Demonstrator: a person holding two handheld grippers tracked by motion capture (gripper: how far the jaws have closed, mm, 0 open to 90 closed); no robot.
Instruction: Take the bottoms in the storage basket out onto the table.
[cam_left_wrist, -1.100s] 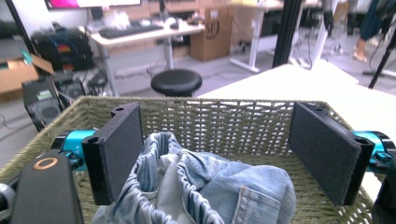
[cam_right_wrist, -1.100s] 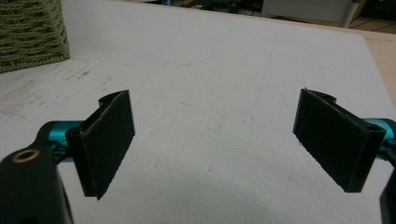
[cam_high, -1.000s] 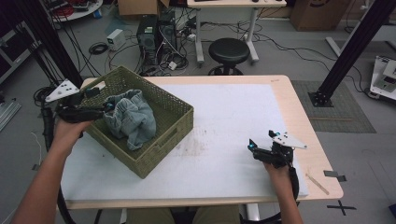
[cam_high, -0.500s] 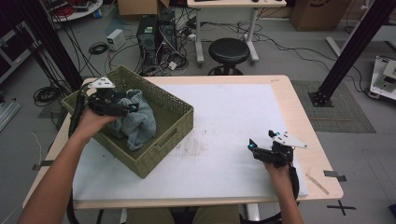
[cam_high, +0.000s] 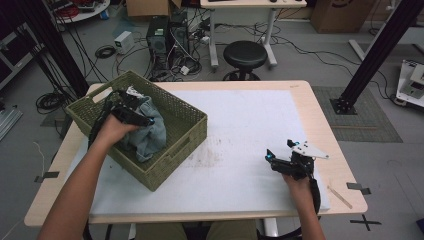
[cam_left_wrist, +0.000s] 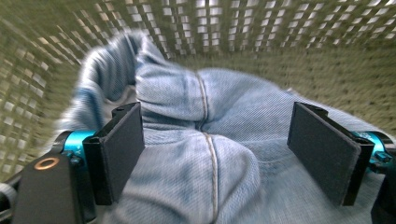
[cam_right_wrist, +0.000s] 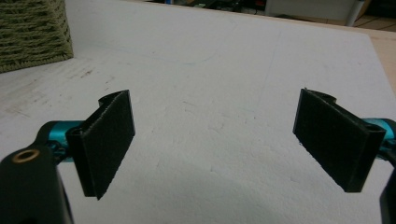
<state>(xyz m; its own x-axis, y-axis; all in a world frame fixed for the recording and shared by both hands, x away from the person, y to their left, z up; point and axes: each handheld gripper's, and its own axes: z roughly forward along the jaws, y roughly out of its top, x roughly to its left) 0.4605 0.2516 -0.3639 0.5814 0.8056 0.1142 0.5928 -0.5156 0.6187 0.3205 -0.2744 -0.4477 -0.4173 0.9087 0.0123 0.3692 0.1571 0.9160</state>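
A green woven basket (cam_high: 180, 142) stands on the left of the table and holds a crumpled pair of light blue jeans (cam_high: 150, 132). My left gripper (cam_high: 145, 119) is down inside the basket, right over the jeans. In the left gripper view the jaws stand wide open on either side of a bunched denim fold (cam_left_wrist: 210, 140) with a seam. My right gripper (cam_high: 270, 156) rests low over the white table cover (cam_high: 240, 120) at the right, open, with nothing between its fingers (cam_right_wrist: 109, 140).
A corner of the basket (cam_right_wrist: 32, 32) shows at the far left in the right gripper view. The white cover has faint stains near the middle. Behind the table stand a black stool (cam_high: 245, 52), computer cases and cables. The table's wooden edge (cam_high: 340, 150) runs along the right.
My left gripper has moved from the basket's far left corner into the basket and down onto the jeans. The right gripper has stayed still.
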